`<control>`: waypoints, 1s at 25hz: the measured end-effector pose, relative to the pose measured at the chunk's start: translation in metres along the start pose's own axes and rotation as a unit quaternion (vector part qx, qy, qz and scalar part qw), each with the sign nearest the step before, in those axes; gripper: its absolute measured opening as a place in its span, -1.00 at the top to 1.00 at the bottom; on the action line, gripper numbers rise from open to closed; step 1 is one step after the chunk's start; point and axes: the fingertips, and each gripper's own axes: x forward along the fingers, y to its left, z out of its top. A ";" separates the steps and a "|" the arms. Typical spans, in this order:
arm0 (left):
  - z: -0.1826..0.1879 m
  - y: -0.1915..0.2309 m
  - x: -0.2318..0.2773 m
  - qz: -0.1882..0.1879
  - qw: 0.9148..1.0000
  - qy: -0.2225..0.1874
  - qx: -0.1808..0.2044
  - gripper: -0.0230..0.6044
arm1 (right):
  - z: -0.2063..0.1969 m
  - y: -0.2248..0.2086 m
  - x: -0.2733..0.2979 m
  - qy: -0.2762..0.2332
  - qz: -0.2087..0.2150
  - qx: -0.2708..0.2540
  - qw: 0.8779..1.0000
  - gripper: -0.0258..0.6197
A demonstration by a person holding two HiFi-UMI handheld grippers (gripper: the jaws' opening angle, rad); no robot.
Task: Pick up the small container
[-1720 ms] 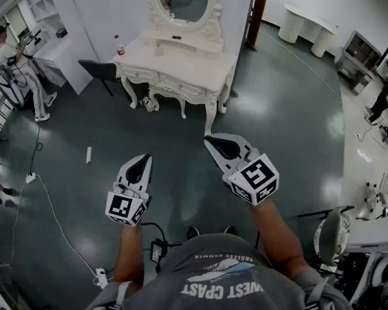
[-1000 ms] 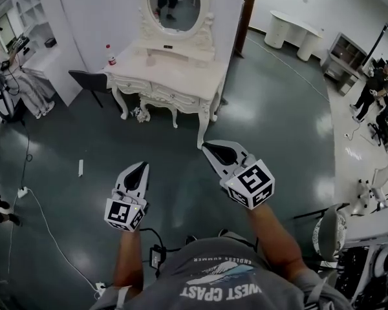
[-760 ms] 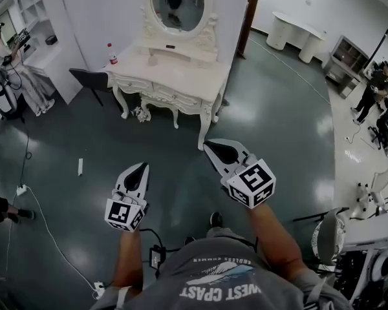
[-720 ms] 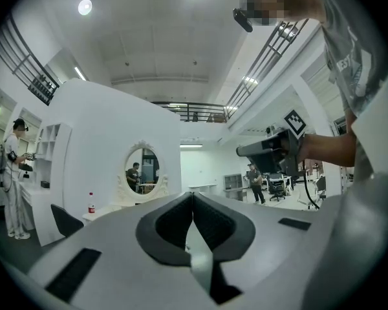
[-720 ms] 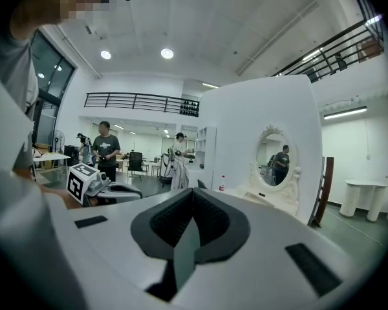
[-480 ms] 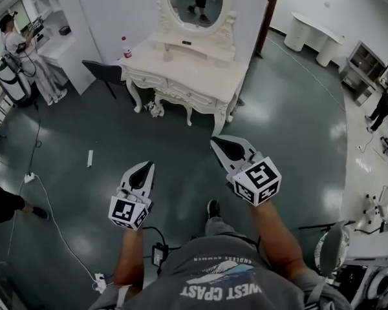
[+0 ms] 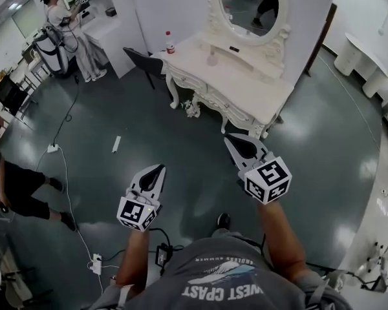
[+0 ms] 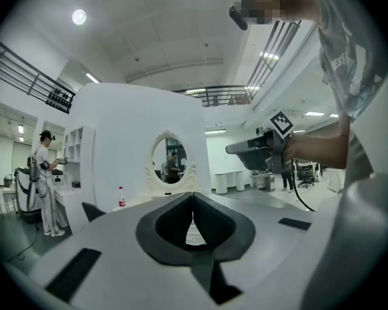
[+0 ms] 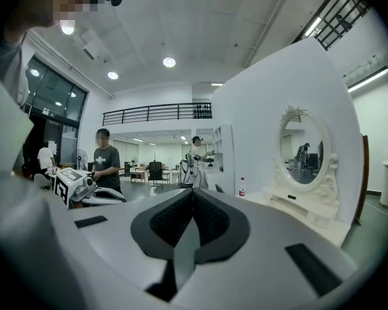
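A cream dressing table [image 7: 246, 89] with an oval mirror [image 7: 251, 0] stands ahead, out of reach of both grippers. On its top stand a small pale container [image 7: 212, 58] and a red-capped bottle [image 7: 170, 42]. My left gripper [image 7: 160, 167] is held over the dark floor, shut and empty. Nearer the table's front corner, my right gripper [image 7: 227, 137] is also shut with nothing in it. In the left gripper view the jaws [image 8: 193, 196] meet in front of the mirror [image 8: 169, 163]. The right gripper view shows shut jaws [image 9: 193, 192] with the bottle [image 9: 242, 187] beyond.
A black chair [image 7: 145, 62] stands at the table's left end. One person [image 7: 64, 18] stands by white shelves at the far left, another person [image 7: 16, 189] at the left edge. A cable and power strip [image 7: 96, 263] lie on the floor near my feet.
The dressing table has shifted right and come closer in the head view, and a second person has come in at the left. Both grippers stay shut, held as before.
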 end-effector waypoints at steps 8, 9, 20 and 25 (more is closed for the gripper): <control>0.007 0.016 0.051 0.053 0.999 0.013 0.005 0.87 | 0.012 -0.064 0.045 -0.009 0.053 0.002 0.999 0.84; 0.008 0.017 0.059 0.056 0.998 0.014 0.006 0.87 | 0.012 -0.072 0.049 -0.009 0.057 0.004 0.998 0.84; 0.017 0.025 0.138 0.044 0.999 0.016 0.015 0.87 | 0.008 -0.149 0.076 -0.007 0.056 0.021 0.998 0.84; 0.015 0.049 0.173 0.029 1.000 0.007 0.009 0.87 | -0.002 -0.173 0.094 0.008 0.039 0.028 0.999 0.84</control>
